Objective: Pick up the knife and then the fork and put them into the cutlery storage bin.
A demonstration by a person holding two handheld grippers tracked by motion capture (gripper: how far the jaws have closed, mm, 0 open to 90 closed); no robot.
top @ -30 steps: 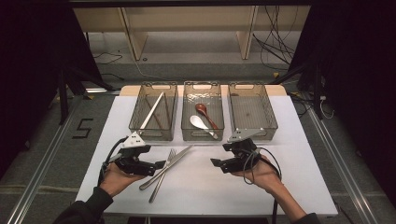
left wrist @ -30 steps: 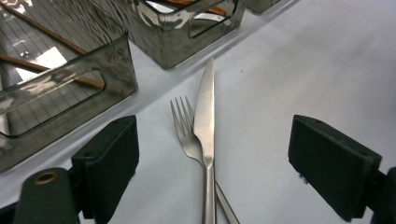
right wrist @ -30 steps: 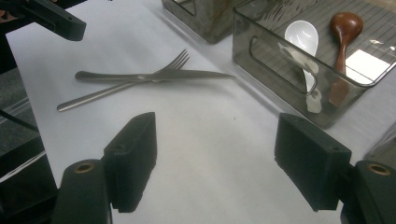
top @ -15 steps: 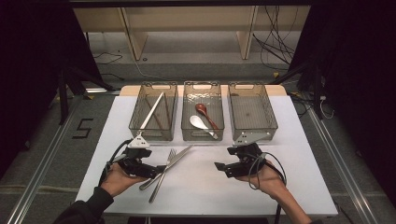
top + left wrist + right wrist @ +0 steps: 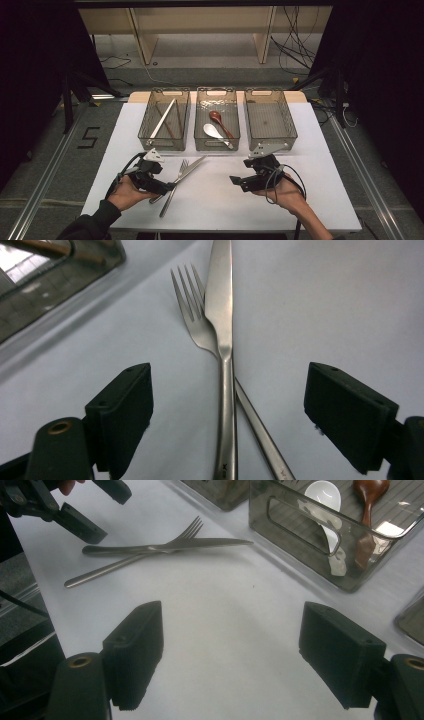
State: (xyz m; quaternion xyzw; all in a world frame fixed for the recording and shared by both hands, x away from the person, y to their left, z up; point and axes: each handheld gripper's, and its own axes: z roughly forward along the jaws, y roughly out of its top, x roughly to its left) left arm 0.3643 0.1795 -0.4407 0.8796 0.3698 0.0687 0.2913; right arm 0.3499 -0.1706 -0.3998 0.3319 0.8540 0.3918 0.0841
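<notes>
A steel knife (image 5: 220,305) lies across a steel fork (image 5: 191,315) on the white table (image 5: 220,200). In the high view the knife (image 5: 192,166) and fork (image 5: 167,202) lie at the front left. My left gripper (image 5: 227,415) is open. Its jaws stand on either side of the knife's handle without touching it, and they have just been closing a little. My right gripper (image 5: 227,655) is open over bare table, with nothing between its jaws, which have been opening. It points left toward the cutlery (image 5: 165,546) and the left gripper (image 5: 100,510).
Three clear bins stand in a row at the back. The left bin (image 5: 150,132) holds long sticks. The middle bin (image 5: 200,142) holds a white spoon (image 5: 212,131) and a red-brown spoon (image 5: 217,119). The right bin (image 5: 290,132) looks empty. Both forearms come in over the table's front edge.
My right gripper has drawn slightly back toward the table's front edge. The left hand has barely shifted. Knife and fork lie as before.
</notes>
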